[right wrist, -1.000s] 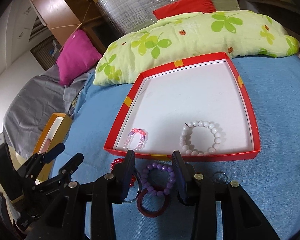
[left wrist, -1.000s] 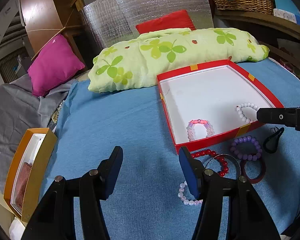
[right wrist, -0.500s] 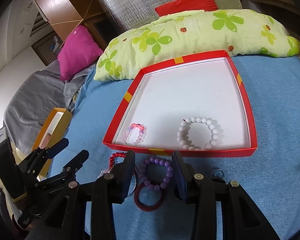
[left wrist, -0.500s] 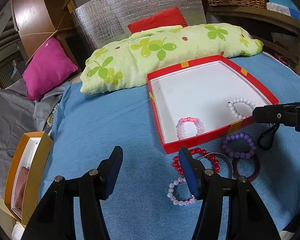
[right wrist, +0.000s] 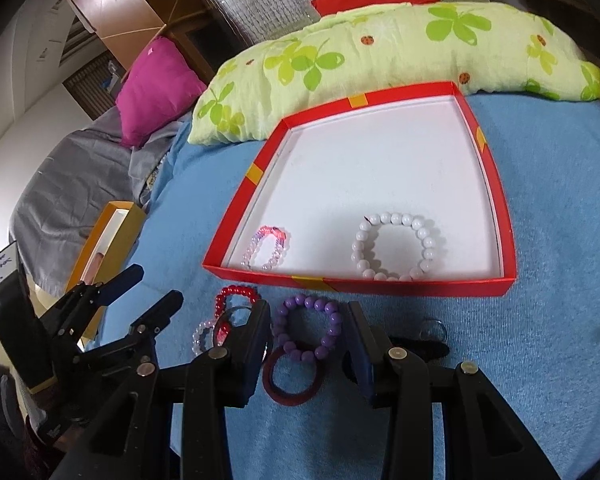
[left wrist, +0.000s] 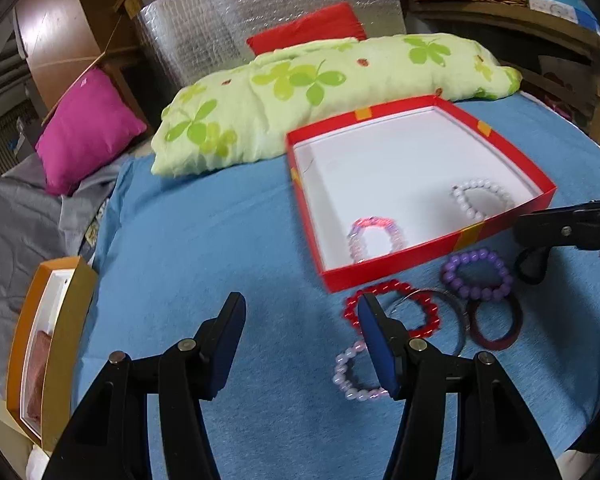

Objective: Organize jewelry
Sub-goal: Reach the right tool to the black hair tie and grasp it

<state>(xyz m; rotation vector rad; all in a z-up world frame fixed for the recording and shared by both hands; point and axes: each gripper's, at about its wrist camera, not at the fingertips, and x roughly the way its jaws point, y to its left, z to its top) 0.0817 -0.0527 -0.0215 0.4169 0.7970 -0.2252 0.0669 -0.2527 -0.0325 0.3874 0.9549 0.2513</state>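
Between right tool (right wrist: 308, 330) fingers, purple bracelet (right wrist: 306, 332), on blue cloth (right wrist: 540, 340)

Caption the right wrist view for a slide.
Open right gripper poised over a purple bead bracelet on the blue cloth, two bracelets already in the red box.

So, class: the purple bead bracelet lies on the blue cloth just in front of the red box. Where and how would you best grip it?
Grip the purple bracelet across one side of its bead ring, coming from above with one finger inside the loop and one outside. It lies flat, so there is no upright edge to pinch. Choose the side nearest the red box; the near side overlaps the dark red ring.
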